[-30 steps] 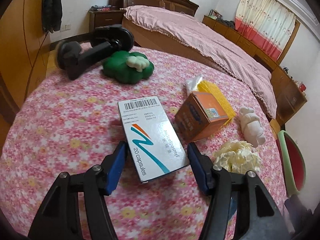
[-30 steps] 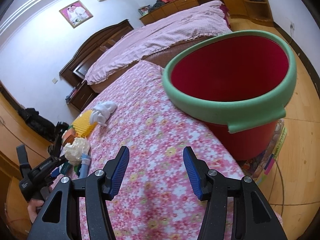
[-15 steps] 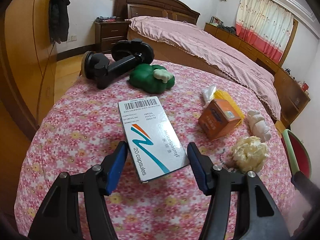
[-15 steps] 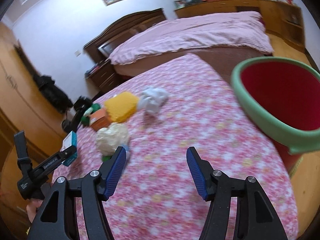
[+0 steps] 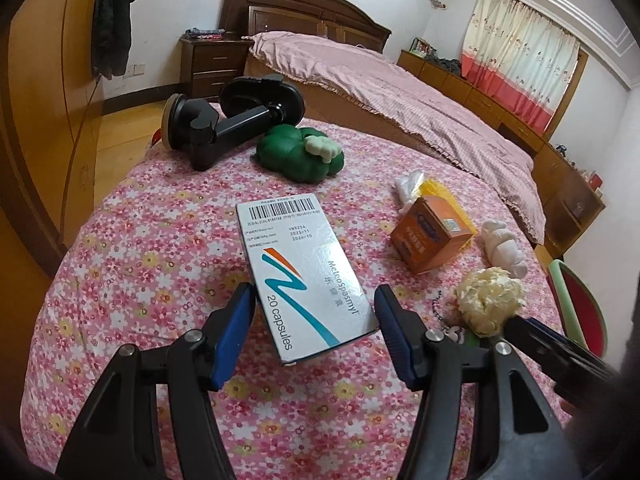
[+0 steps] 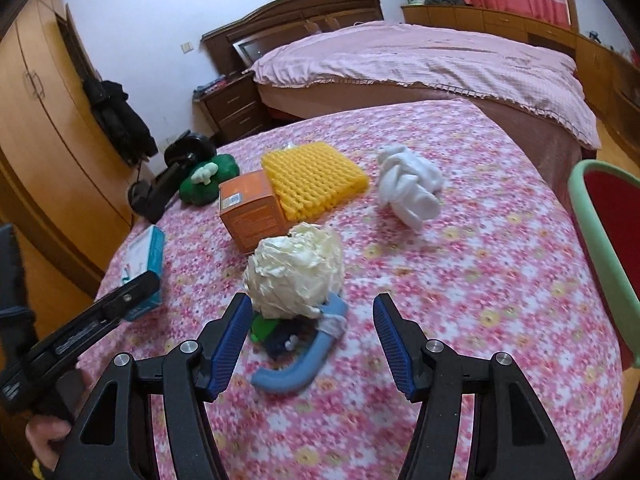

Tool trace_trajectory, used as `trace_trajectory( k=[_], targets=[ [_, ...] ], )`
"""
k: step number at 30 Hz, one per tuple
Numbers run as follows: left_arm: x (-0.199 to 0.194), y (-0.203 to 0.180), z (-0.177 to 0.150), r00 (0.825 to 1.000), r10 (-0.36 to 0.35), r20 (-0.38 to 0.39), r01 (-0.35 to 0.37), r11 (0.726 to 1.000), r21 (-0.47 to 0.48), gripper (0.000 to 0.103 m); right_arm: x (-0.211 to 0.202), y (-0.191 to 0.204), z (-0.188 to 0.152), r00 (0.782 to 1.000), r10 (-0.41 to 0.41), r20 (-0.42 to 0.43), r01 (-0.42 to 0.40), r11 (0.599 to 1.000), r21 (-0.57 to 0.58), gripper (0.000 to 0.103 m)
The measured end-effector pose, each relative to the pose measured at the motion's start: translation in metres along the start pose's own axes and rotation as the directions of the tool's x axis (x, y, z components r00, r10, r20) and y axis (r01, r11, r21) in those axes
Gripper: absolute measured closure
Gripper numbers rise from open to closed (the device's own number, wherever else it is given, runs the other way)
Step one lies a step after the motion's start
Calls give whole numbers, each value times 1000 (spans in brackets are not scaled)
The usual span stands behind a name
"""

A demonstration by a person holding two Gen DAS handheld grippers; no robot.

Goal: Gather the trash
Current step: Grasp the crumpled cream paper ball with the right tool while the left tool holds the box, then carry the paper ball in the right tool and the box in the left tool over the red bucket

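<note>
My left gripper (image 5: 314,316) is shut on a white capsule box (image 5: 302,280) and holds it above the floral table (image 5: 160,264). The box also shows at the left of the right wrist view (image 6: 144,264). My right gripper (image 6: 312,330) is open and empty, just short of a cream crumpled paper ball (image 6: 296,272), which also shows in the left wrist view (image 5: 490,300). An orange carton (image 6: 250,210), a yellow foam net (image 6: 316,178) and a white wad (image 6: 412,188) lie beyond it. The red bin with a green rim (image 6: 600,240) stands off the table's right edge.
A blue curved tube and small dark bits (image 6: 308,352) lie under the paper ball. A green plush (image 5: 300,156) and a black suction mount (image 5: 224,120) lie at the far side. A bed (image 5: 400,92) and a wardrobe (image 5: 40,100) stand around the table.
The left gripper has lifted and pulled back with the capsule box. The right gripper has swung left from the red bin to the paper ball.
</note>
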State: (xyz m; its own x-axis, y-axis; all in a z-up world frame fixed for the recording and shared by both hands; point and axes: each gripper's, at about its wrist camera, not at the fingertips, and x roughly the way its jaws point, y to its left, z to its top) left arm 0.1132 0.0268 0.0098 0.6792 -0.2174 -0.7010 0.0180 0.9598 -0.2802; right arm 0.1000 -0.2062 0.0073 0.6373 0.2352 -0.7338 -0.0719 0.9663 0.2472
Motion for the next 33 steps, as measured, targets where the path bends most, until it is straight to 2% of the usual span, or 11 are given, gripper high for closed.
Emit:
trace_trajectory(
  k=[6,8,9,12,13,14,15,24,33],
  targets=[
    [-7,-2,-4,999,-53,10,52,998,19,41,14,5,2,1000,-8,-15,8,999,37,39],
    [-9,-3,-5,997,-77,18,76,997,27,41,17,7,2,1000,-12,-18,13,999,44,46],
    [-10,-4,-5,996,-86,20,86,996,29,41,17,8,2,1000,-21,-17,21,999,39,54],
    [-10,-5,-5,992,-128,22,127,991,37,41,17,13,1,999,-47,-1,47,998,34,58],
    [-11,-5,-6,990,-142,24,141,989,39,41,17,14,1,999,-51,5,50,998,37,62],
    [-11,-6,-6,987,-156,26,155,987,41,41,15,15,1,998,-55,20,54,998,41,72],
    [-11,-6,-6,986,-167,26,166,985,43,41,13,15,0,998,-62,28,61,997,44,73],
    [-10,-10,-11,968,-251,7,250,967,52,41,-10,15,0,984,-118,136,107,991,81,77],
    [-17,-21,-14,958,-287,-1,286,955,78,41,-50,7,-7,964,-155,214,131,984,120,77]
  ],
)
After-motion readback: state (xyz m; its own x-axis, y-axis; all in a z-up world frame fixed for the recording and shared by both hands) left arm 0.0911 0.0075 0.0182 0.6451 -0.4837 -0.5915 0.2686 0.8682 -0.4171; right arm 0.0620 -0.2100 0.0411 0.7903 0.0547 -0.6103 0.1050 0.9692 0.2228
